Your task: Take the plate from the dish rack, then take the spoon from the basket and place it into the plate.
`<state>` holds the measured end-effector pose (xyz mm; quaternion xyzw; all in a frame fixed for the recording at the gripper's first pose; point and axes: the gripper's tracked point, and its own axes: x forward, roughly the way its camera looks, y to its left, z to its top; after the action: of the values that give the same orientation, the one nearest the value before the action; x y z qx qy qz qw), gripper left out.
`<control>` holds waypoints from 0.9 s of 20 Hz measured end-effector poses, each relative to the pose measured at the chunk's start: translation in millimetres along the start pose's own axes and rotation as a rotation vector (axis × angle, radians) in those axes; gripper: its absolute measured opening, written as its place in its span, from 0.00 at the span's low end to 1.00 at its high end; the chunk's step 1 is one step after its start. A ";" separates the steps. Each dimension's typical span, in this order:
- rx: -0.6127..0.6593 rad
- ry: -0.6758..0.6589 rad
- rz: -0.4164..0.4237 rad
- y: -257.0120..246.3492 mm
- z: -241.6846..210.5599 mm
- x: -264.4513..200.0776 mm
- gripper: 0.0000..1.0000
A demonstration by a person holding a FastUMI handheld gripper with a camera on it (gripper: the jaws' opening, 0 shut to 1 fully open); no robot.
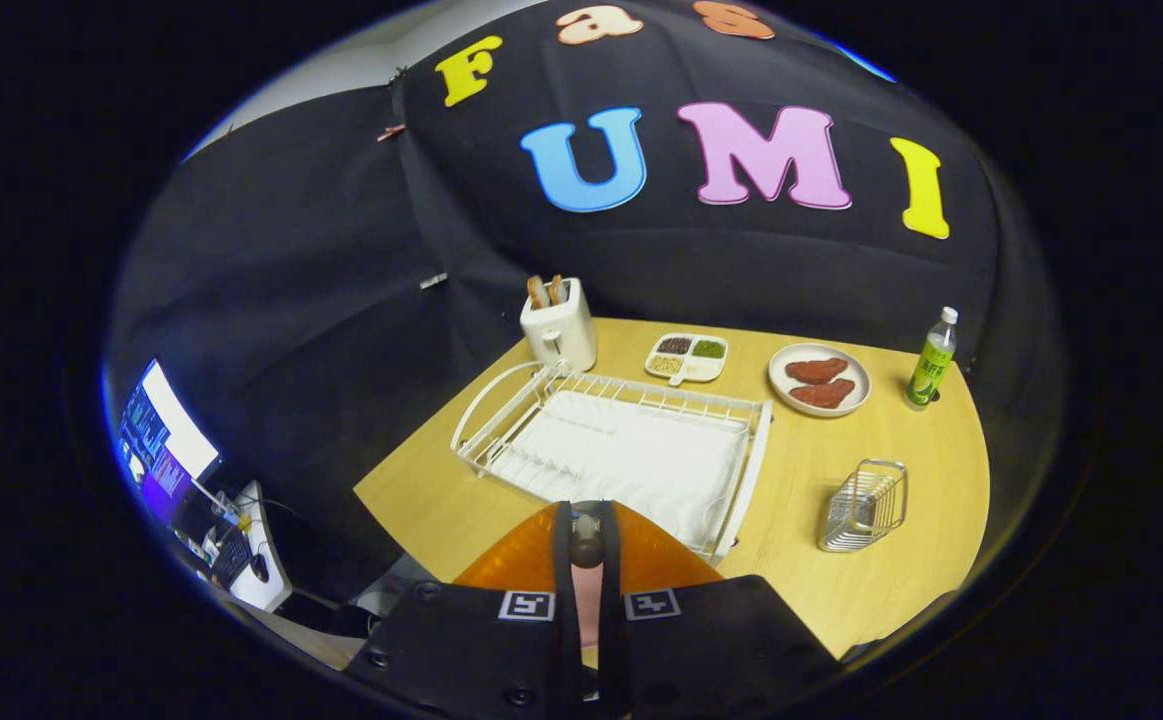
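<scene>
Clamped on the rim of the orange plate [531, 560], my claw [586, 545] carries it edge-on above the near side of the dish rack [631, 450], both fingers pinching thin so it won't slip. Next comes the wire basket [866, 505] near the desk's [801, 480] right edge; I can't make out the spoon in it.

The table [821, 560] has a matt, light wood-grain surface. The dish rack [621, 440] is white coated wire; the basket [866, 505] is bare, shiny metal wire. The plate [501, 565], clamped between the gripper [586, 520] fingers, is smooth, glossy orange plastic.
</scene>
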<state>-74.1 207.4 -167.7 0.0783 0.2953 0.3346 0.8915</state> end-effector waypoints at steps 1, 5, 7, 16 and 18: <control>-0.012 0.020 0.010 5.7 -12.7 9.7 0.11; -0.036 0.073 0.024 15.0 -55.3 47.4 0.11; -0.041 0.094 0.021 14.0 -73.0 63.1 0.11; -0.021 0.174 0.129 28.1 -114.2 80.1 0.11; -0.030 0.195 0.134 24.7 -120.4 78.1 0.13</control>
<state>-110.4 269.5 -294.3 0.0519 0.3695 0.4040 0.8352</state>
